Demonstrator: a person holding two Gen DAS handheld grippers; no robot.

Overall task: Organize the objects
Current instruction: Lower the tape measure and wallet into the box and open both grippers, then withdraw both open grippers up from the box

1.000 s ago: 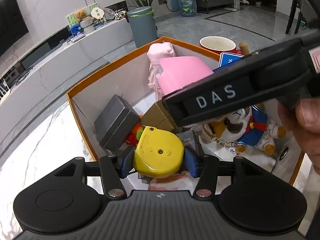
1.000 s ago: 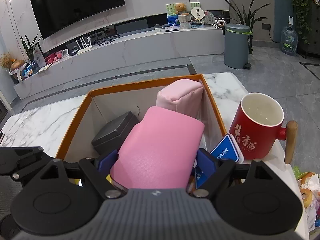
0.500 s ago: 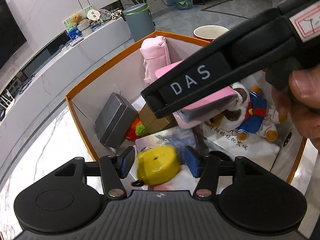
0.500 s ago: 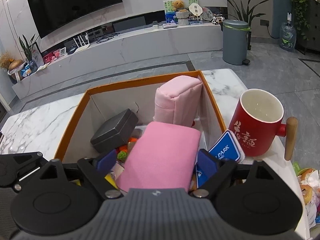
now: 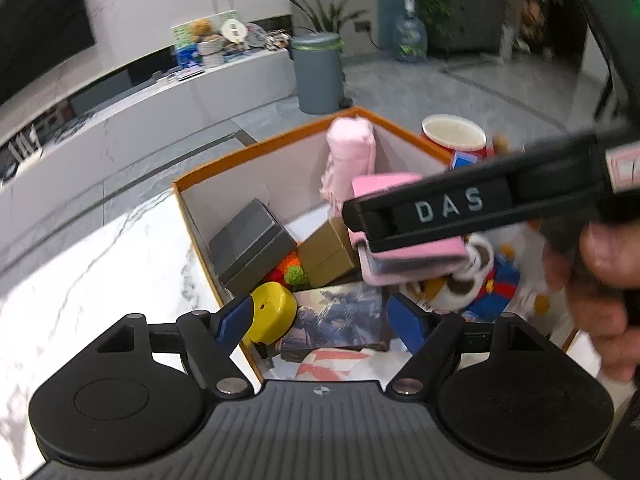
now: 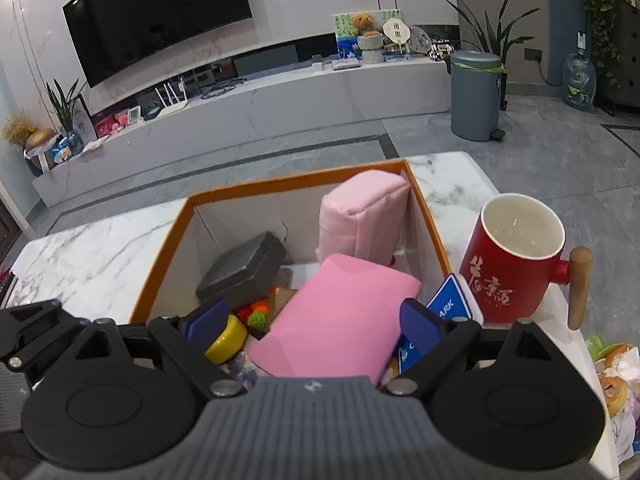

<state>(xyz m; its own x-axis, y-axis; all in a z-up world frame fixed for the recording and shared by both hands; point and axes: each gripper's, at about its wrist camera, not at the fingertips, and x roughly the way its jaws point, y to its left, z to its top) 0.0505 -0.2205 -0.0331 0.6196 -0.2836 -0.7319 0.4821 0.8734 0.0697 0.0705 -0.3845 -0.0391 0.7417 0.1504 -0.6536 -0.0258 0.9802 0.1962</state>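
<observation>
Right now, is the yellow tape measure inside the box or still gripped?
Inside. The yellow tape measure lies in the orange-rimmed box by its wall; the left gripper is opening, its right pad clear of it.

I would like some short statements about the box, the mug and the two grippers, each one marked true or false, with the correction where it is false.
1. The red mug stands outside the orange box. True.
2. The yellow case is gripped by the left gripper. False: the jaws are opening, and it lies in the box.
3. The pink pouch stands upright in a box corner. True.
4. The right gripper is shut on the pink case. False: its pads stand clear of it.
</observation>
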